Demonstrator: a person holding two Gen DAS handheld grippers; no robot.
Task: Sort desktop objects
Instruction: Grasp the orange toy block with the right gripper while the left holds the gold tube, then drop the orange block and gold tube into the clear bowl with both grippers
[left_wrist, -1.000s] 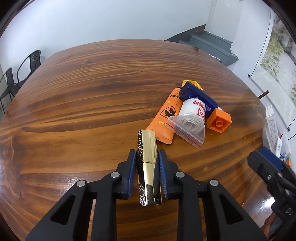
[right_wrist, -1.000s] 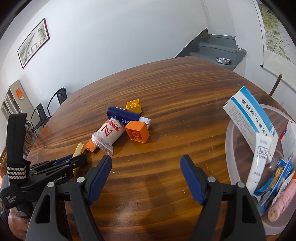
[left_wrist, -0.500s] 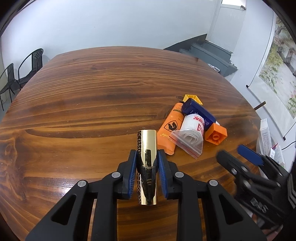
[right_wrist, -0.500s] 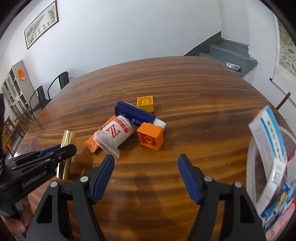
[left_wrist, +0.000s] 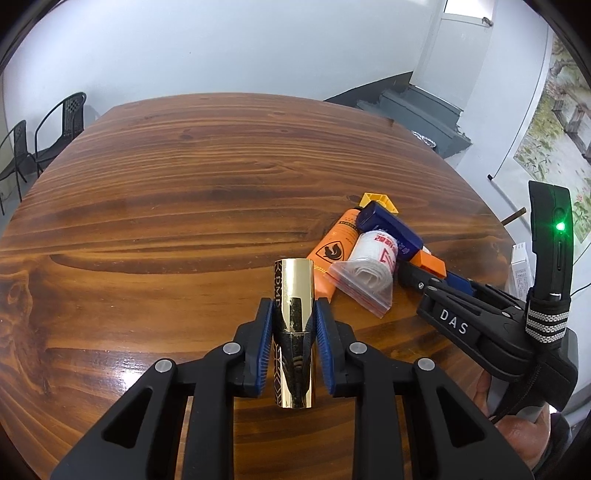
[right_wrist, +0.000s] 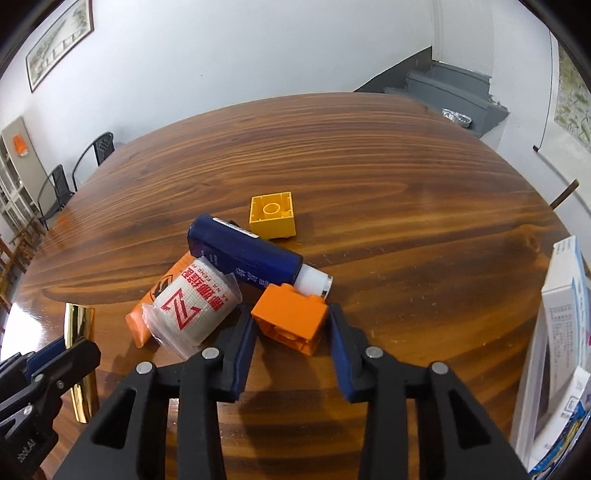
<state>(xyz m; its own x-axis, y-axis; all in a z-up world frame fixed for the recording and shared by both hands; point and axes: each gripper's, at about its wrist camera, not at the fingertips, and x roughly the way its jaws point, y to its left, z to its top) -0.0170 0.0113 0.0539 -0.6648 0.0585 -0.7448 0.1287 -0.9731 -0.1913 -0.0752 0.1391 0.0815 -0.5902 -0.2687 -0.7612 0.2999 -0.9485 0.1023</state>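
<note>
My left gripper (left_wrist: 294, 317) is shut on a gold tube (left_wrist: 294, 310) and holds it just above the wooden table (left_wrist: 184, 177). My right gripper (right_wrist: 291, 317) is open, its fingers on either side of an orange brick (right_wrist: 291, 321) without pinching it. Behind the brick lie a dark blue bottle (right_wrist: 243, 251), a bagged white bandage roll (right_wrist: 192, 302), an orange tube (right_wrist: 155, 302) and a yellow brick (right_wrist: 273, 216). The gold tube also shows at the left of the right wrist view (right_wrist: 77, 332).
A clear tub with white medicine boxes (right_wrist: 561, 332) stands at the table's right edge. Black chairs (left_wrist: 55, 129) stand beyond the far left edge. Steps (right_wrist: 454, 92) rise at the back right.
My right gripper has moved forward to the pile and now straddles the orange brick. My left gripper has lifted slightly with the gold tube still in it.
</note>
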